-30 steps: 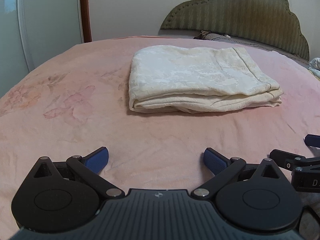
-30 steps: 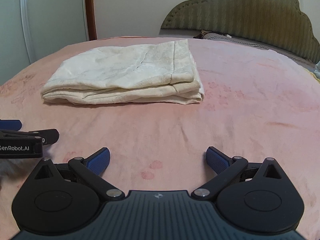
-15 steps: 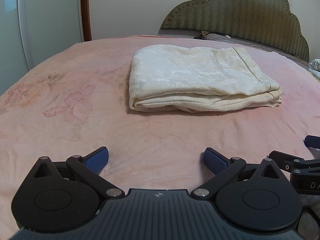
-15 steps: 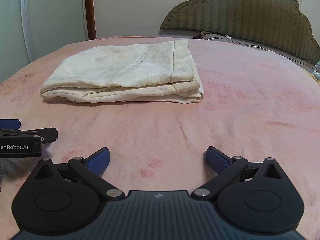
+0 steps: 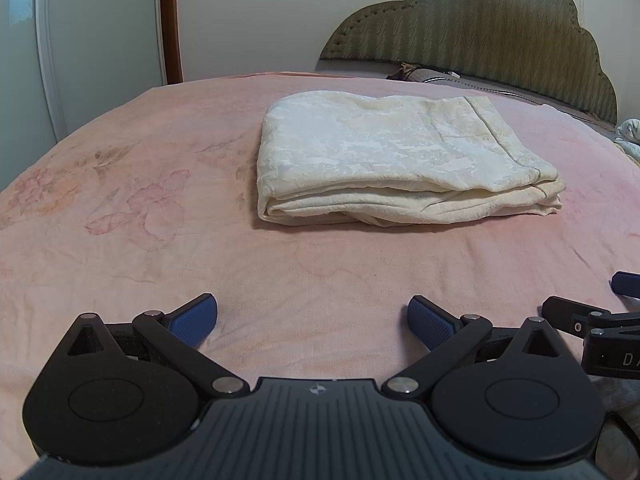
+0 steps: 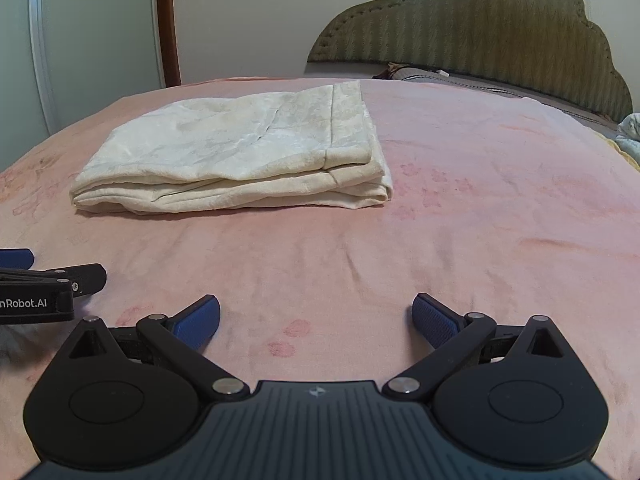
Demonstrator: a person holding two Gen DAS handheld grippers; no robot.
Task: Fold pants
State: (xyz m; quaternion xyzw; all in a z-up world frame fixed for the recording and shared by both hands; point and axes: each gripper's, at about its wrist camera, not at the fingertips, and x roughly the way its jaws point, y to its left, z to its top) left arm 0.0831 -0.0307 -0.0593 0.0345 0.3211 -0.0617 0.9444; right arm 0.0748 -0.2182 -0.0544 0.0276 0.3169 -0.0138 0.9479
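The cream pants [image 5: 384, 152] lie folded into a thick rectangular stack on the pink bedspread [image 5: 160, 264]. In the right wrist view the same pants [image 6: 240, 152] sit to the upper left. My left gripper [image 5: 313, 320] hovers low over the bedspread well short of the stack, open, with nothing between its blue pads. My right gripper [image 6: 316, 320] is likewise open and empty, apart from the pants. Each view catches the other gripper at its edge: the right gripper [image 5: 600, 320] at the lower right, the left gripper [image 6: 44, 284] at the lower left.
A padded olive headboard [image 5: 480, 28] with pillows [image 5: 440, 76] below it stands at the far side of the bed. A white wardrobe door [image 5: 80, 40] and a wooden door frame [image 5: 170, 20] rise at the left. Crumpled cloth [image 5: 630, 136] lies at the bed's right edge.
Both grippers have drawn slightly nearer and shifted a little; the pants stack has stayed still. Both stay open.
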